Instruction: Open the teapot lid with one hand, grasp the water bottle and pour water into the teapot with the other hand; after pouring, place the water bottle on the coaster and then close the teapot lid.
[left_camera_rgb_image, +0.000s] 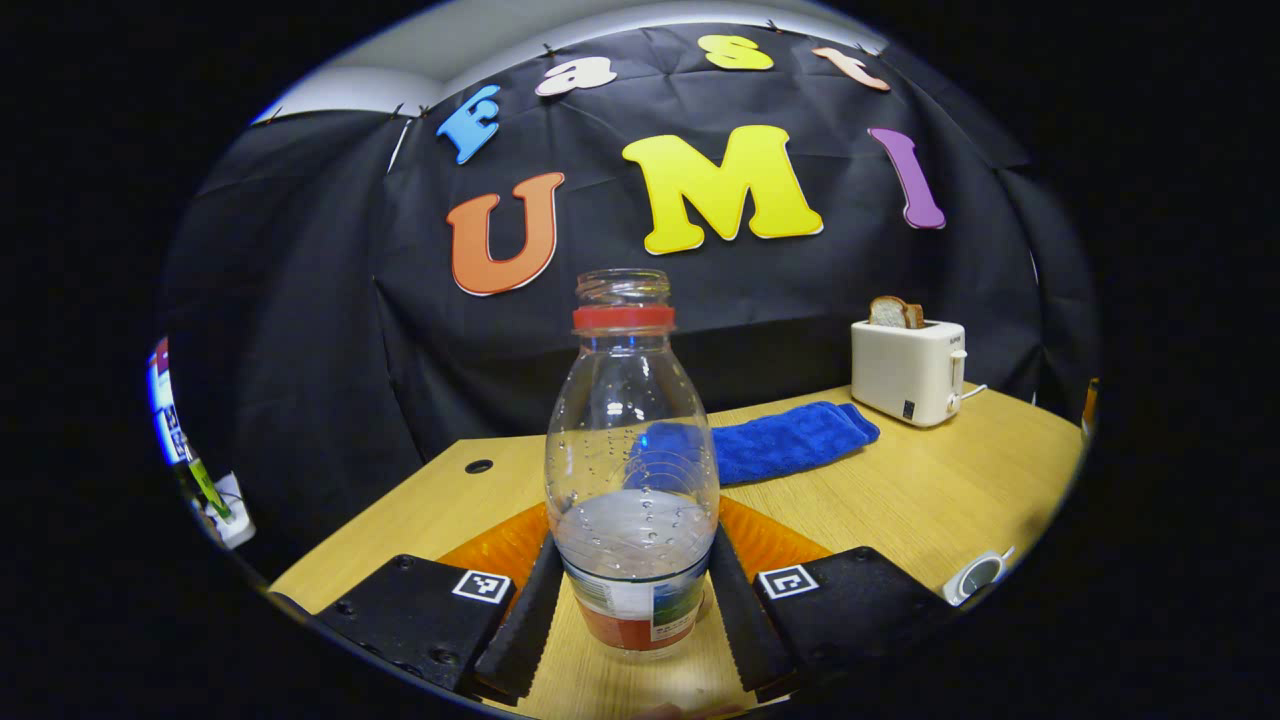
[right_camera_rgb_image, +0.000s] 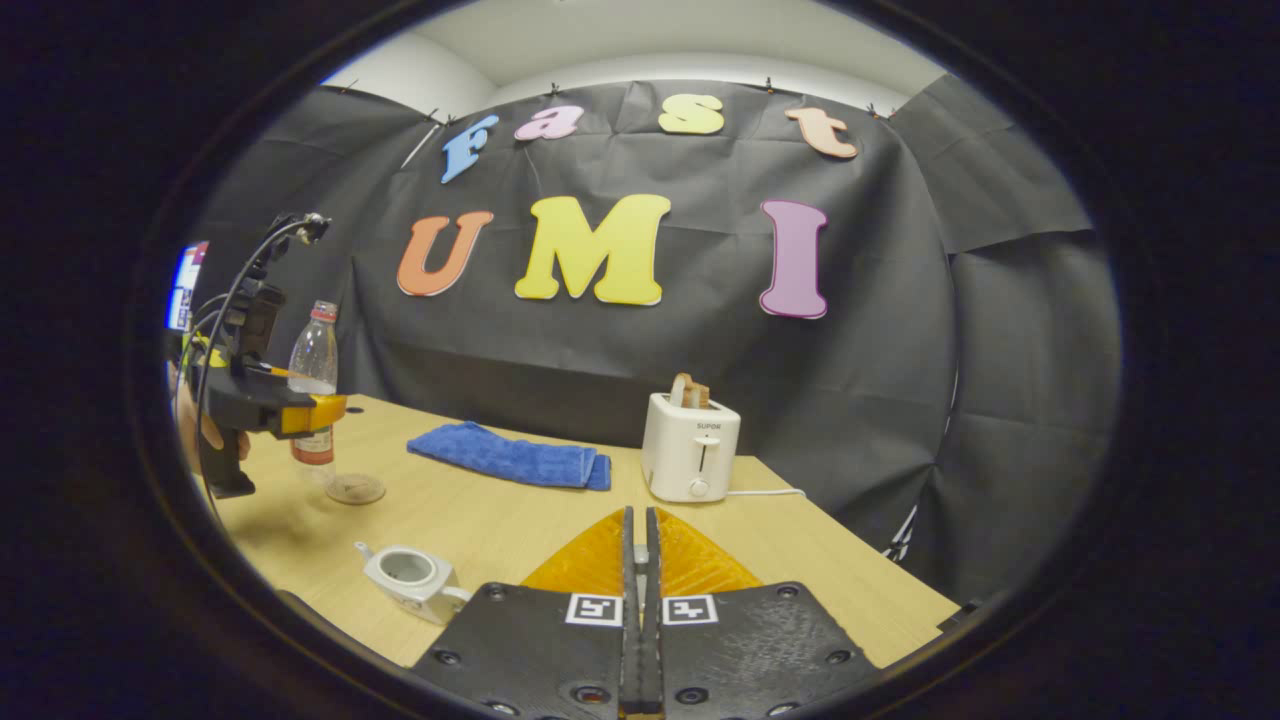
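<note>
Your left gripper is clamped on the water bottle, both fingers pressed against its lower body just above the label. The bottle stands upright, uncapped, and roughly a third full. In the right gripper view you can see it at about 9 o'clock, held a little above the table with the round coaster just below and beside its base, so it looks raised over the coaster rather than resting on it (whether it touches is hard to tell from that far off).

Your right gripper has its fingers together. A thin pale sliver shows between them; I cannot tell whether that is the lid, and no lid can be made out anywhere else.

The teapot sits open at about 7 o'clock in the right gripper view, its mouth bare, and at about 4 o'clock in the left gripper view. So the lid is off. Judging by the low water level and the bottle's place over the coaster, the pouring is probably done, though I cannot see water inside the pot.

What is left for you: set the bottle on the coaster, let go, then close the teapot.

The blue towel and toaster stand well apart, toward 12 o'clock.
</note>
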